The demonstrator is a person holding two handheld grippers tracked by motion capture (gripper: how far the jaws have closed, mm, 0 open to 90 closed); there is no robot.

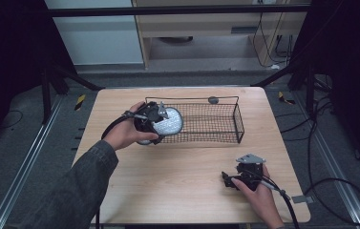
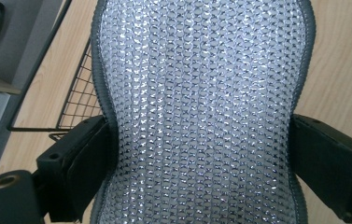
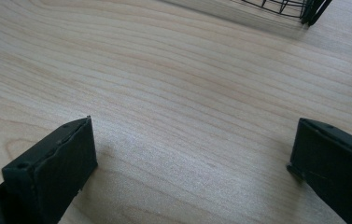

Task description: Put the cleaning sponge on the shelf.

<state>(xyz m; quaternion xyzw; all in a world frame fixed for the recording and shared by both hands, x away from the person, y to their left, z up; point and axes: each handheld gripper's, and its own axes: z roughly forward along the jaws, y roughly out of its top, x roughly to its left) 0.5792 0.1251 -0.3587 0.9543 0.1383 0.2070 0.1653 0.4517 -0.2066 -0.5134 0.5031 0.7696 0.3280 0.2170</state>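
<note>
Left tongs point(image 2: 201, 154): squeezed tight on the shiny silver pad point(image 2: 201, 107), one black jaw on each side of it.
Where they pinch: at the pad's narrow middle. The edges bend inward there, so it gives way when pressed.
Silver pad: up in the air at the left end of the wire basket point(image 1: 216, 121), by its rim and off the desk point(image 1: 168, 181).
How it feels, I think: soft and light. It looks like bumpy, sparkly mesh with a grey cloth edge point(image 2: 100, 84).
Slippery or not: the bumps should help the jaws hold. It may flop at the ends, since it is held only in the middle.
Break or not: it does not look like it would break if dropped.
Best place to grab: the narrow middle, just where it is held now.
Right tongs point(image 3: 192, 154): wide open, holding nothing, low over bare wood.
Right hand point(image 1: 259, 188): rests near the front right of the desk, well apart from the basket.
Basket: black wire, mostly bare inside.
</note>
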